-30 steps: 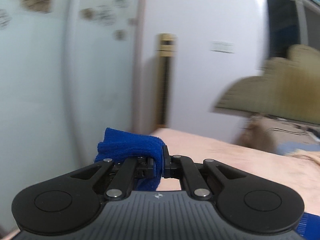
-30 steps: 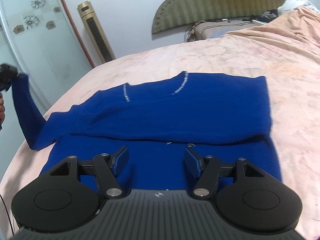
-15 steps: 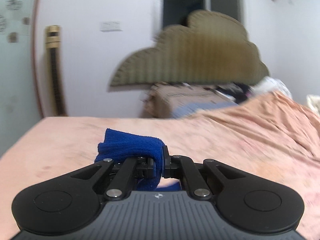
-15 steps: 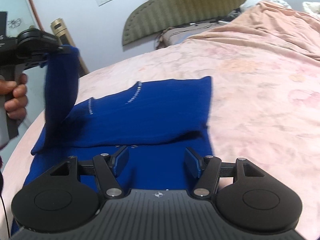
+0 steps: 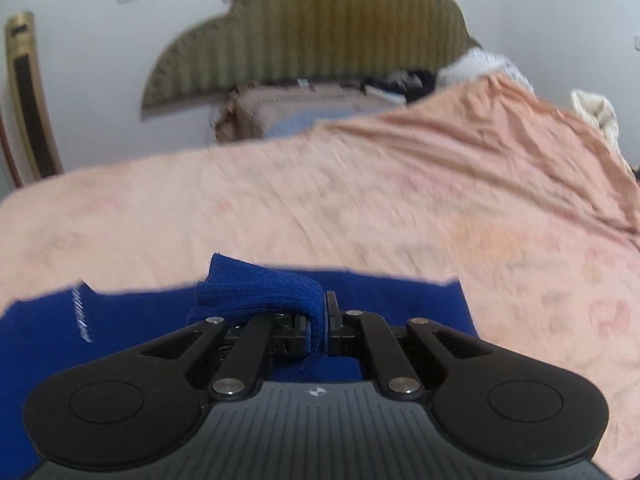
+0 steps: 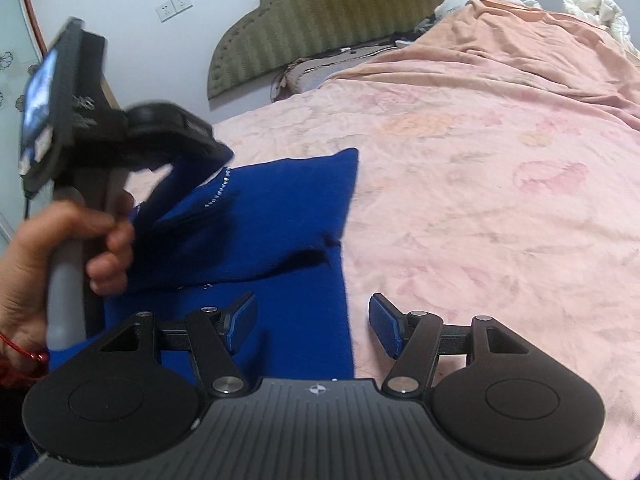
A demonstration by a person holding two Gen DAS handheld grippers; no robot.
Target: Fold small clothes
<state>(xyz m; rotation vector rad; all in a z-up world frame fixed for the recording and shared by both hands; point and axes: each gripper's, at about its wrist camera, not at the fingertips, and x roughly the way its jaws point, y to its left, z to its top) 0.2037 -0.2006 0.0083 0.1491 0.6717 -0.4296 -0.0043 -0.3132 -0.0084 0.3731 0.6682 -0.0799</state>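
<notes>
A dark blue knit sweater (image 6: 280, 216) lies on a pink bedsheet (image 6: 480, 184), partly folded, with a line of small studs near the neck. My left gripper (image 5: 319, 322) is shut on the sweater's sleeve cuff (image 5: 260, 286) and holds it above the sweater's body (image 5: 400, 292). In the right wrist view the left gripper (image 6: 172, 128) is raised over the sweater's left part with the sleeve hanging from it. My right gripper (image 6: 312, 324) is open and empty, low over the sweater's near right edge.
An olive striped headboard (image 6: 340, 12) stands at the far end of the bed. Pillows and bedding (image 6: 592, 4) are piled at the far right. A gold standing unit (image 5: 26, 92) is by the wall at left. The pink sheet extends to the right.
My left gripper has swung the sleeve from the bed's left side up and over the sweater's body. My right gripper has shifted right, to the sweater's right edge, still open.
</notes>
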